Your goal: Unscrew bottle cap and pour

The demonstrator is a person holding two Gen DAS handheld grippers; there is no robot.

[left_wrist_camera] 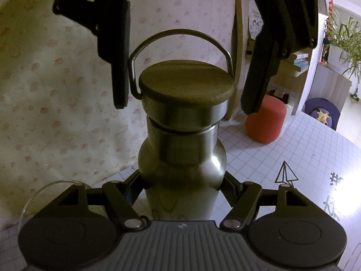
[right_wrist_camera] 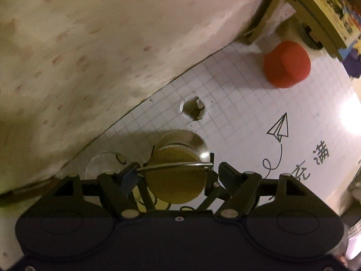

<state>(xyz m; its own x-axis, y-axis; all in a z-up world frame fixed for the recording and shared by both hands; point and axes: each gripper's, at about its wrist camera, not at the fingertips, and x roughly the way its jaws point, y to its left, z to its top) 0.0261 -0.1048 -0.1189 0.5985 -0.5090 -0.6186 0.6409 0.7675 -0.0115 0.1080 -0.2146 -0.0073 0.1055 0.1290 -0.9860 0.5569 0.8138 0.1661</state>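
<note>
Steel bottle [left_wrist_camera: 180, 169] upright at frame centre on the counter [left_wrist_camera: 282, 149], pinched at its shoulder by left tongs [left_wrist_camera: 181, 185]. Right tongs [left_wrist_camera: 180, 103] spread either side of the wooden cap [left_wrist_camera: 186, 82], not touching. Cap looks seated; unscrewing and pouring remain. Glass [right_wrist_camera: 102, 163] just beside the bottle.

Gridded table [left_wrist_camera: 282, 149]; bottle [left_wrist_camera: 182, 169], glass [right_wrist_camera: 102, 163]
</note>
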